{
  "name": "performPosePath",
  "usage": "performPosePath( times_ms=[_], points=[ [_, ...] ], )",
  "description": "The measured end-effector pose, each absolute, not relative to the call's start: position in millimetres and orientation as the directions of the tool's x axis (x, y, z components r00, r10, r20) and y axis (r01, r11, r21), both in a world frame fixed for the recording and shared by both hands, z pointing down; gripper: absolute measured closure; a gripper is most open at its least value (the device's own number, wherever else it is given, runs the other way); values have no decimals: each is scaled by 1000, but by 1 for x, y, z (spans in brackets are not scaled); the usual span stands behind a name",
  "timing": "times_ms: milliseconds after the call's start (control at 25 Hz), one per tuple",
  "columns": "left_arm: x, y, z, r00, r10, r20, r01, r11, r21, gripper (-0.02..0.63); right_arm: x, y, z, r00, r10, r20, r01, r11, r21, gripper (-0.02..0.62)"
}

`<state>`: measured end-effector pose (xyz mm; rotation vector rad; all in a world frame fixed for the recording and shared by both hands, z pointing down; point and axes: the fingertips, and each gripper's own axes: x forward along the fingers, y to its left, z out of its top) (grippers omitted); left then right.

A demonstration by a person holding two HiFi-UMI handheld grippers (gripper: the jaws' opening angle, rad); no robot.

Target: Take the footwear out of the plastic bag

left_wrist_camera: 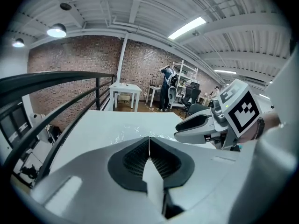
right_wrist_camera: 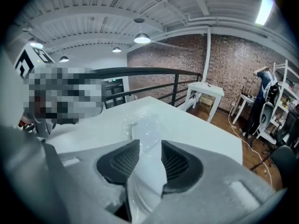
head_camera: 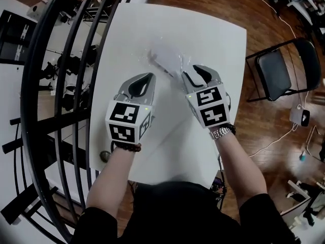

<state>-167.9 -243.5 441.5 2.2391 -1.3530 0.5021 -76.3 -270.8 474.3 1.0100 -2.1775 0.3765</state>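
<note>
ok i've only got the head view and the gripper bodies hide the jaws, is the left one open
Observer: No. In the left gripper view the left gripper has its jaws together with nothing between them.
Operator: and the right one
Observer: The right gripper has its jaws apart; no pad presses on anything.
Operator: is it lined up with the bag
Observer: Yes, in its view the plastic bag lies on the table straight ahead, showing through the gap between the jaws.

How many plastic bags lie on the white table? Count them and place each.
1. The plastic bag lies on the far half of the white table, just ahead of the right gripper. No other shows.
</note>
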Motion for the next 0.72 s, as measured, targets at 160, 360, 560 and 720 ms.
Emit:
performPosePath(
  times_ms=[160, 360, 560, 720],
  points=[
    [-176, -255, 457, 457, -702, 547, -888, -402, 225, 588, -83, -276, 504, -405, -496, 768, -729, 682, 57, 462],
    [-185, -255, 471, 444, -696, 564, -893, -391, 221, 584, -83, -257, 525, -376, -436, 818, -680, 729, 77, 463],
    [-195, -256, 478, 417, -702, 577, -906, -373, 201, 580, -79, -242, 525, -364, -420, 832, -622, 774, 119, 491],
    [-213, -256, 479, 384, -715, 585, -921, -343, 186, 578, -74, -232, 525, -359, -407, 840, -595, 793, 130, 515]
  ],
)
